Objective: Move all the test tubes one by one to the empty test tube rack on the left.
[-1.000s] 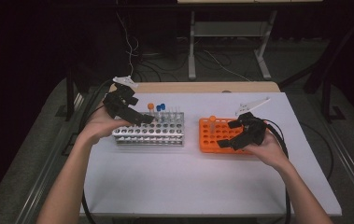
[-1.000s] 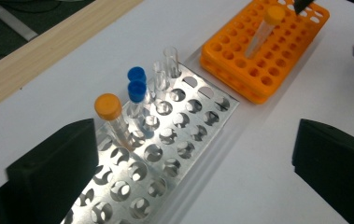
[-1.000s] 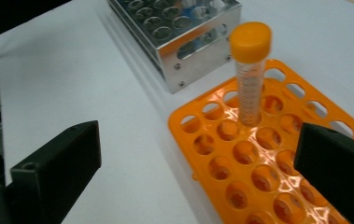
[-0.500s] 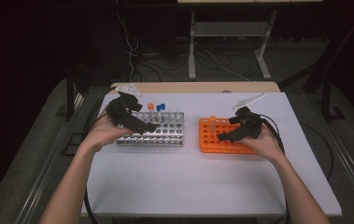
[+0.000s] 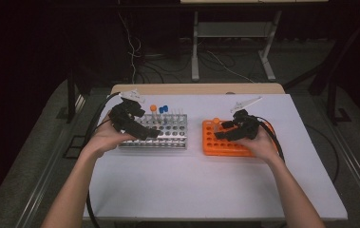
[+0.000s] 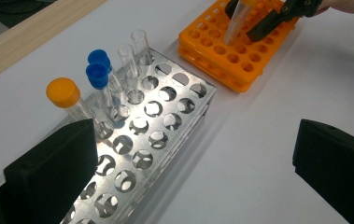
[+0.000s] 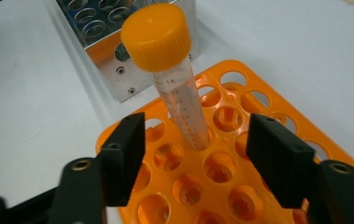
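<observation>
On a white table, seen from above, two tube racks stand side by side with a strip of bare table between them. The larger is a metal rack on the person's left, its top plate full of round holes. At its far end stand an orange-capped tube, two blue-capped tubes and two clear uncapped tubes, all upright. The smaller, an orange rack, sits to the right.

The person's forearms come in from the bottom edge. The left hand holds the left gripper low over the near left part of the metal rack. In the left gripper view its two black jaws are spread wide, with nothing between them: one jaw is over the metal rack, the other over bare table.

The right hand holds the right gripper over the orange rack. In the right gripper view its jaws stand apart on either side of a tube with an orange cap, with a clear gap on each side. That tube stands slightly tilted in a hole at the orange rack's far left corner, the corner nearest the metal rack.
</observation>
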Tool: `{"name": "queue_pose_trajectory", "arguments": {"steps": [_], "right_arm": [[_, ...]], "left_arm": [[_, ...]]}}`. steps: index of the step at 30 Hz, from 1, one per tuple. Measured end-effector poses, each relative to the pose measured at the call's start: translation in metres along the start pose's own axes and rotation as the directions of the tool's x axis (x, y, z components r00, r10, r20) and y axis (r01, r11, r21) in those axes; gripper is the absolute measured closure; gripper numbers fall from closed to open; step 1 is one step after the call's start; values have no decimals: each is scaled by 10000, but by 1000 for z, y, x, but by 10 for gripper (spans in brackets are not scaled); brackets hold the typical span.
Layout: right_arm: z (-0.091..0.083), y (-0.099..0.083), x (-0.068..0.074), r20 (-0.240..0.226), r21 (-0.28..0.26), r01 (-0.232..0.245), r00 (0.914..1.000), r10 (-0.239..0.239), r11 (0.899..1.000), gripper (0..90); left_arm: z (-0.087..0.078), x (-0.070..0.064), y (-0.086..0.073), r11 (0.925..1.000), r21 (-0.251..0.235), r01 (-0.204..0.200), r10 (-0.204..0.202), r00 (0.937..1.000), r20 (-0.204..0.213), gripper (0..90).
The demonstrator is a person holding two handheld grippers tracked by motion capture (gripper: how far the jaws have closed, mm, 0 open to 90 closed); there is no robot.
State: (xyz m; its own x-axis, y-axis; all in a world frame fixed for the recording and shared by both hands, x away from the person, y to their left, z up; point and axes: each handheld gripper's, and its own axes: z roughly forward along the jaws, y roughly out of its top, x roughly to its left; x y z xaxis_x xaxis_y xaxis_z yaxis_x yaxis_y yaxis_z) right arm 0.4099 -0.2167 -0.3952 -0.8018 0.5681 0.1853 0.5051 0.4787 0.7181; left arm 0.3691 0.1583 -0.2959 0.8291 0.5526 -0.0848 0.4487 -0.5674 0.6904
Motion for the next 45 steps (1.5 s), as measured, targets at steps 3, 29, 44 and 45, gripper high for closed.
{"name": "queue_pose_trajectory", "arguments": {"steps": [3,29,44,45], "right_arm": [[5,1,1,95,-50,86,9999,-86,10000,457],[-15,30,44,390,-411,1665,9855,-1649,9852,737],[-17,52,87,-1232,-69,2578,9586,-2567,9662,737],[-16,53,89,-1305,-37,2647,9559,-2629,9643,737]], "left_arm": [[2,0,-1,10000,77,-51,51,10000,19,0],[7,-16,16,9962,344,-803,797,9967,182,0],[8,-32,28,9882,420,-1472,1447,9878,577,0],[9,-33,29,9875,442,-1512,1483,9870,624,1]]}}
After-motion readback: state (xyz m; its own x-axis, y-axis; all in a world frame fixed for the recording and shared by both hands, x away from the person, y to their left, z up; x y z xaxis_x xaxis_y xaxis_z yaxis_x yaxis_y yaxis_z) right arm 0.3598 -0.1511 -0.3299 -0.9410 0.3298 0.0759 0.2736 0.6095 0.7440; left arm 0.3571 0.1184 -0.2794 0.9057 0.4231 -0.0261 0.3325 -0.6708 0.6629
